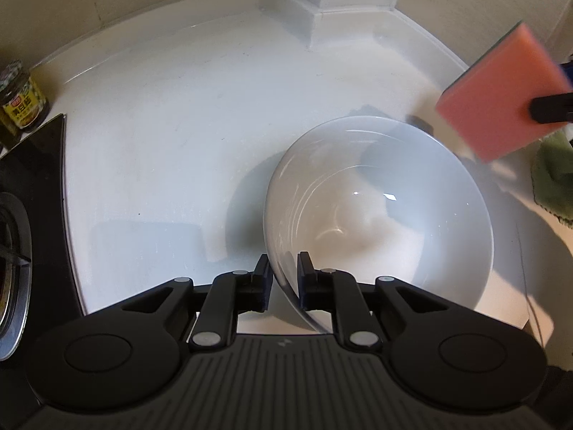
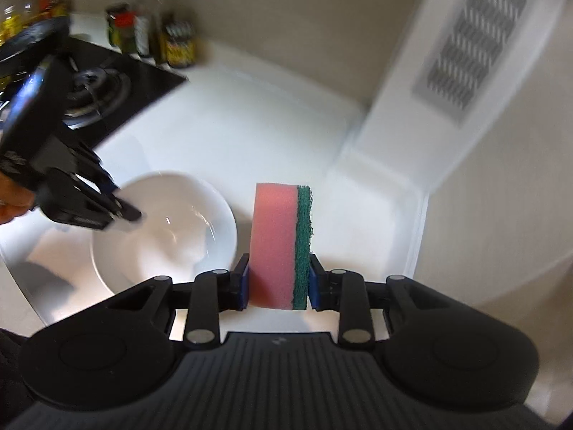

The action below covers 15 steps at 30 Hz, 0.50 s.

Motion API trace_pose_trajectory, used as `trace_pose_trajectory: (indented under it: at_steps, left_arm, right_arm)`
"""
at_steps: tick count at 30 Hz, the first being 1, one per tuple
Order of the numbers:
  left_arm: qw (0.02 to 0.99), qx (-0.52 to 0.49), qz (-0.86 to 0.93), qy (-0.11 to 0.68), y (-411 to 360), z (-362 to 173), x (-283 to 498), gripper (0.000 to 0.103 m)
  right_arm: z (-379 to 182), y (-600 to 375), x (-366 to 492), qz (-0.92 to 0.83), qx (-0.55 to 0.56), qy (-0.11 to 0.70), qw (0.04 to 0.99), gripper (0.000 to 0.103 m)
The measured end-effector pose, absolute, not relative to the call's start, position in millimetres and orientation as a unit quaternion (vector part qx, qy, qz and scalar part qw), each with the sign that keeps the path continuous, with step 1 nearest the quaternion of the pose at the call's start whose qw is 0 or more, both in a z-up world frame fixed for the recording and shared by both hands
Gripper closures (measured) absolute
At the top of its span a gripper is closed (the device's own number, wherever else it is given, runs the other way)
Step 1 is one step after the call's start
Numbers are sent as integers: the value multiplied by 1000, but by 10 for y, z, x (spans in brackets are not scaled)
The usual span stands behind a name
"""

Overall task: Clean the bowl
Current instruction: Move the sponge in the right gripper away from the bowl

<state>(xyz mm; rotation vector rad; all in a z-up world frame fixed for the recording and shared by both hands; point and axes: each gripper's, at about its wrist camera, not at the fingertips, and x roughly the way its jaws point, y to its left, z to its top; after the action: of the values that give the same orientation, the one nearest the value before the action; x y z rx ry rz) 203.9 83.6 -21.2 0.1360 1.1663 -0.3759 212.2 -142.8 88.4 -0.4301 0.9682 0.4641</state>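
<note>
A white bowl (image 1: 376,208) is tipped up on the white counter (image 1: 161,125). My left gripper (image 1: 284,268) is shut on its near rim, one pad outside the wall and one inside. From the right wrist view the same bowl (image 2: 172,236) lies at the lower left with the left gripper (image 2: 125,211) on its rim. My right gripper (image 2: 279,268) is shut on a pink sponge (image 2: 275,240) with a green scouring layer, held upright above the counter to the right of the bowl. In the left wrist view the sponge (image 1: 501,93) hangs blurred above and right of the bowl.
A black gas stove (image 2: 96,89) lies left of the bowl, with jars and bottles (image 2: 154,36) behind it and a yellow-labelled jar (image 1: 23,104) at its corner. A green cloth (image 1: 553,179) lies at the right. A white vented column (image 2: 465,36) stands in the back corner.
</note>
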Motion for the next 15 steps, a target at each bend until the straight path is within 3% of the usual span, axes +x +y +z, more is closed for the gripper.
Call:
trace_pose_trajectory:
  at_steps: [7,15]
  left_arm:
    - [796,94,-236,550,848,-209,1962,89]
    - [770,157,-309,537,695,-198,2130,94]
  right_arm:
    - [443,-1546,2433,265,-126,536,792,76]
    - [198,-1389,2456,292,-134,562,762,76]
